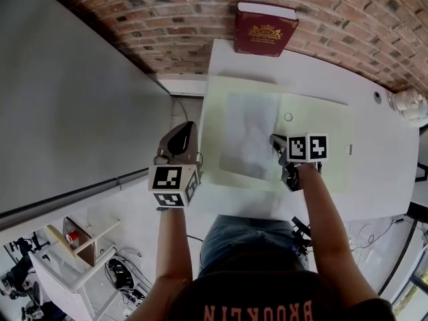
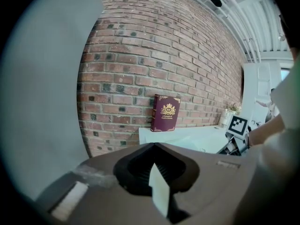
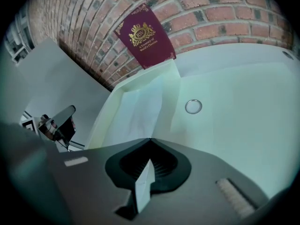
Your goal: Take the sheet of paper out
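The sheet of paper (image 1: 249,132) lies flat on the left half of an opened pale green folder (image 1: 321,122), which is spread on the white table (image 1: 378,179). The head view alone shows this whole layout: the right gripper (image 1: 275,139) reaches down to the sheet's right edge, while the left gripper (image 1: 190,126) hangs just off the table's left side, apart from folder and paper. The right gripper view looks along its own jaws: they are pressed together to a point (image 3: 150,139) right at the edge of the sheet (image 3: 143,108). The jaws themselves cover the spot, so I cannot tell whether any paper is caught between them. That view also brings out a small round ring (image 3: 193,106) on the folder (image 3: 234,125), which is only a speck from above. It shows the left gripper (image 3: 70,112) too, off to the side beyond the table. The left gripper view shows none of the paper: its jaws are clenched tip to tip (image 2: 154,145) with nothing between them. It looks level across the room at the brick wall (image 2: 187,55). A burgundy book (image 2: 165,113) stands against that wall, and the right gripper's marker cube (image 2: 237,124) shows at the tabletop's far side. From above, the book (image 1: 265,31) sits at the back edge of the table, well apart from the folder
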